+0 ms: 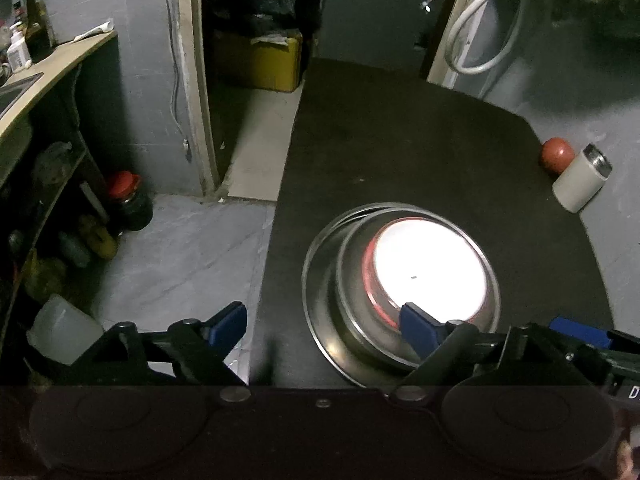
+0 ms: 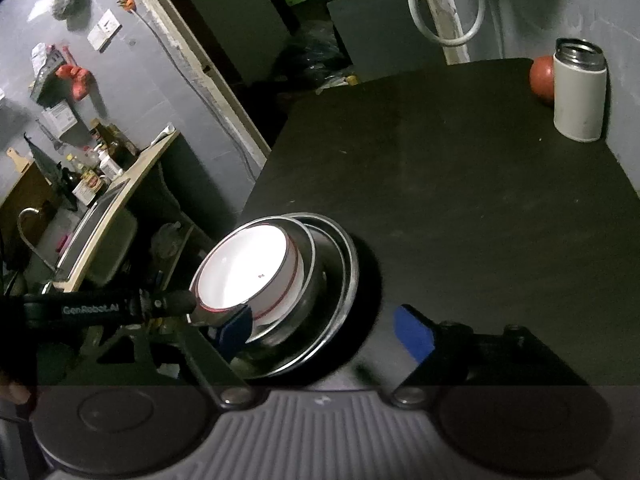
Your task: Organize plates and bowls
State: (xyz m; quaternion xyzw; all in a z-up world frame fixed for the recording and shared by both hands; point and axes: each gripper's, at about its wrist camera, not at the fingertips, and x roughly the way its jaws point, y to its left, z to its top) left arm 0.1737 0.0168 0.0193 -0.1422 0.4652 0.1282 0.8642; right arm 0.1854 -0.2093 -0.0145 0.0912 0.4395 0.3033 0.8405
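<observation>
Fingers (image 1: pixel 416 326) over stacked bowls (image 1: pixel 424 268)

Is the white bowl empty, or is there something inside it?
Empty. The white bowl, nested in the steel bowl, shows only a bare white floor with one tiny dark speck; glare in the left wrist view hides detail.

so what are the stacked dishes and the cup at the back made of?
Plates: apparently stainless steel; grey rims with mirror-like glints. Metal bowl nested on them: same polished steel look. White bowl inside it: glossy, probably ceramic or melamine; red line below the rim, glare hides surface detail. Cup: matte white body, shiny steel rim, likely an insulated tumbler.
</observation>
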